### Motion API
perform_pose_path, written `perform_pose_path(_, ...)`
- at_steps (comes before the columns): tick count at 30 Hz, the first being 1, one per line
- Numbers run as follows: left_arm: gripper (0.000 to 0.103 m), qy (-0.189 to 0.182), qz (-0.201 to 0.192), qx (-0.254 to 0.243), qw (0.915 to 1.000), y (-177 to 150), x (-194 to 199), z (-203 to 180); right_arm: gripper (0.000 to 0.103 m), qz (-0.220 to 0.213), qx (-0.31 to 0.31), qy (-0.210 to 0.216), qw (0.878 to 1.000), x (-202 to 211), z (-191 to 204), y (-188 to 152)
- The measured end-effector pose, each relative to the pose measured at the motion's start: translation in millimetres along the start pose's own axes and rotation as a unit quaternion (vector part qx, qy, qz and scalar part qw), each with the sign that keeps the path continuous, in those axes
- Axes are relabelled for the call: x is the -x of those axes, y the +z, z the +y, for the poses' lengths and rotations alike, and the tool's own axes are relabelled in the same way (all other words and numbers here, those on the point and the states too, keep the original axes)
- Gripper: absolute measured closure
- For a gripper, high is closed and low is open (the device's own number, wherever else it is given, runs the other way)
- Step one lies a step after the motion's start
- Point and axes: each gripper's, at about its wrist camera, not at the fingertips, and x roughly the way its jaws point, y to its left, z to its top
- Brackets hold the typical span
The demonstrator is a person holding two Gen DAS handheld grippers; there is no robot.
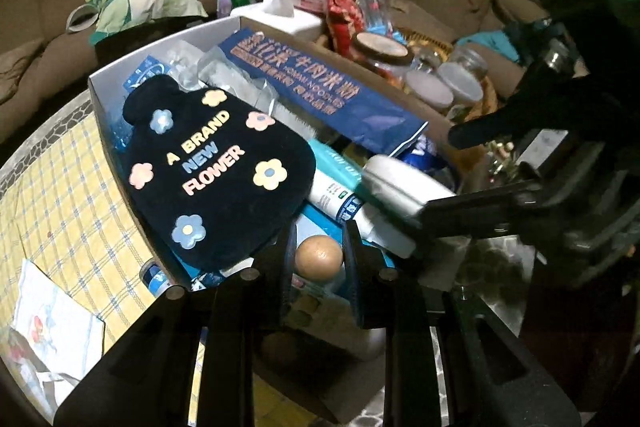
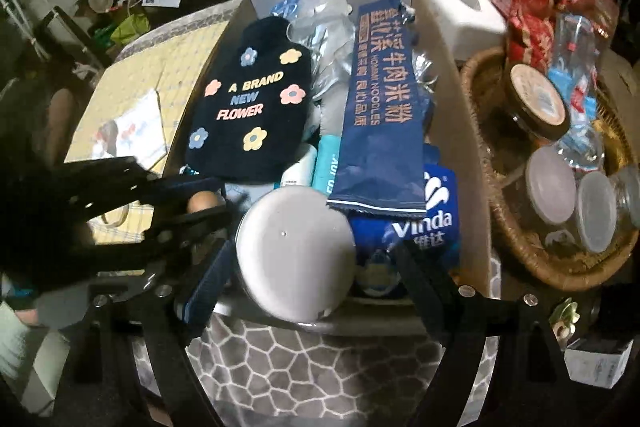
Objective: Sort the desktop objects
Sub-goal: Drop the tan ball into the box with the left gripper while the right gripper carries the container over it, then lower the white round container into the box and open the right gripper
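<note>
A cardboard box [image 1: 96, 87] [image 2: 464, 131] holds a black flowered hot-water bag [image 1: 216, 167] [image 2: 248, 107], a blue noodle packet [image 1: 316, 91] [image 2: 380, 107], tubes and a Vinda tissue pack [image 2: 424, 219]. My left gripper [image 1: 320, 255] [image 2: 204, 203] is shut on a round wooden knob [image 1: 319, 254] [image 2: 204, 203] at the box's near corner. My right gripper [image 2: 304, 267] is shut on a round white case [image 2: 294, 253] [image 1: 400, 183], held over the box's front edge.
A wicker basket [image 2: 480, 163] with lidded jars [image 2: 552, 187] stands right of the box. A white tissue box [image 2: 464, 15] and red snack bags [image 2: 532, 23] sit behind. A yellow checked cloth [image 1: 60, 211] with a paper sheet [image 1: 52, 323] lies left.
</note>
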Motion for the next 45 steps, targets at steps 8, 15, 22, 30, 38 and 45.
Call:
perform_pose_path(8, 0.064, 0.001, 0.006, 0.012, 0.9999, -10.1, 1.8, 4.0, 0.075, -0.024, 0.037, -0.015, 0.999, -4.2, 13.5, -4.8)
perform_pose_path(15, 0.06, 0.007, -0.003, 0.032, 0.9995, -16.5, 24.7, 23.6, 0.074, -0.04, 0.067, -0.113, 0.99, -12.6, 13.7, -1.0)
perform_pose_path(22, 0.059, -0.072, -0.003, 0.054, 0.996, -9.9, 24.3, 9.8, 0.03, -0.048, -0.078, 0.046, 0.995, 5.1, -40.5, -10.9)
perform_pose_path(30, 0.058, -0.103, 0.031, 0.064, 0.9921, 7.2, -5.5, -13.5, 0.033, -0.011, -0.108, 0.09, 0.99, -13.8, -41.6, -10.4)
perform_pose_path(38, 0.062, -0.113, 0.028, 0.075, 0.9903, 5.1, -5.1, -7.9, 0.041, 0.012, -0.14, 0.151, 0.979, -22.0, -45.7, -11.8)
perform_pose_path(45, 0.067, -0.121, 0.004, 0.091, 0.9886, 14.5, 2.5, -1.3, 0.049, -0.021, -0.165, 0.167, 0.972, -5.2, -44.3, -6.2)
